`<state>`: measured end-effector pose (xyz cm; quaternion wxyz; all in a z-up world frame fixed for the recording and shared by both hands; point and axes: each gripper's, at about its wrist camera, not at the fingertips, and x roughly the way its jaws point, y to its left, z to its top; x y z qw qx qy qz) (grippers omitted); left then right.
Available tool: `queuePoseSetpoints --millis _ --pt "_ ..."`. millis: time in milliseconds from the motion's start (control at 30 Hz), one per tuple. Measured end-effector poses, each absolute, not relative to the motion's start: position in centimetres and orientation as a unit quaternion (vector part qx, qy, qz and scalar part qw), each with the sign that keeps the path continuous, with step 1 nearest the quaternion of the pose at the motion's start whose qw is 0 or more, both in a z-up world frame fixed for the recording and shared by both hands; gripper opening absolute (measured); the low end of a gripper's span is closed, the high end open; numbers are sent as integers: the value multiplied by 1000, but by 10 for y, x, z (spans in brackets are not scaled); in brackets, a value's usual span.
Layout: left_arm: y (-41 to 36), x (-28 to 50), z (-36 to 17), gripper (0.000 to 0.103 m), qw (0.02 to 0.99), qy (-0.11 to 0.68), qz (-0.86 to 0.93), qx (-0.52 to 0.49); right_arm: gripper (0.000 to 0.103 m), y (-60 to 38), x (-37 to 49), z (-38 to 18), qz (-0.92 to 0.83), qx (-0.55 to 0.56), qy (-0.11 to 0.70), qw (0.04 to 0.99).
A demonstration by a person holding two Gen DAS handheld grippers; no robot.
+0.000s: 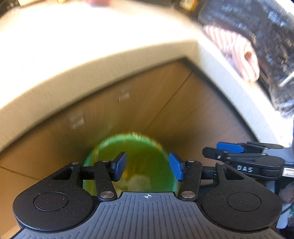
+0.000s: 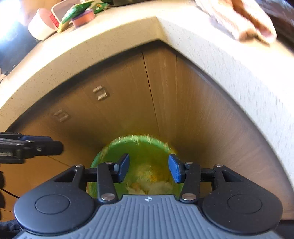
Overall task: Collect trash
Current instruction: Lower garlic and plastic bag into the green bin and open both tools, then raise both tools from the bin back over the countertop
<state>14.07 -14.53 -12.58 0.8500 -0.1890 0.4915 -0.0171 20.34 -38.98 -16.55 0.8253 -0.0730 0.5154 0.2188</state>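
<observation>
Both claws, left claw and right claw, hang spread and empty over the green bin (already holding crumpled paper); wrappers on the desk risk being forgotten.

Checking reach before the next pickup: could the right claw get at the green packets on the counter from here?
Probably not directly: the right claw hangs open over the green bin, below the counter edge; the green packets lie above.

Bin sits on the floor in the corner under the counter, crumpled trash inside it, both grippers above it side by side, cup and packets on the counter far left of the bin.
</observation>
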Motion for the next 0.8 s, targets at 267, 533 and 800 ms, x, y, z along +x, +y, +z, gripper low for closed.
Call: queuePoseSetpoints --millis 267,533,800 --pt "-107 129 -33 57 915 348 -28 -201 59 -348 212 -103 246 -108 425 865" --pt "-28 135 14 57 940 287 53 -178 81 -272 235 -28 265 -100 307 909" --pt "67 140 3 56 912 287 128 -262 81 -189 259 -28 259 -140 347 890"
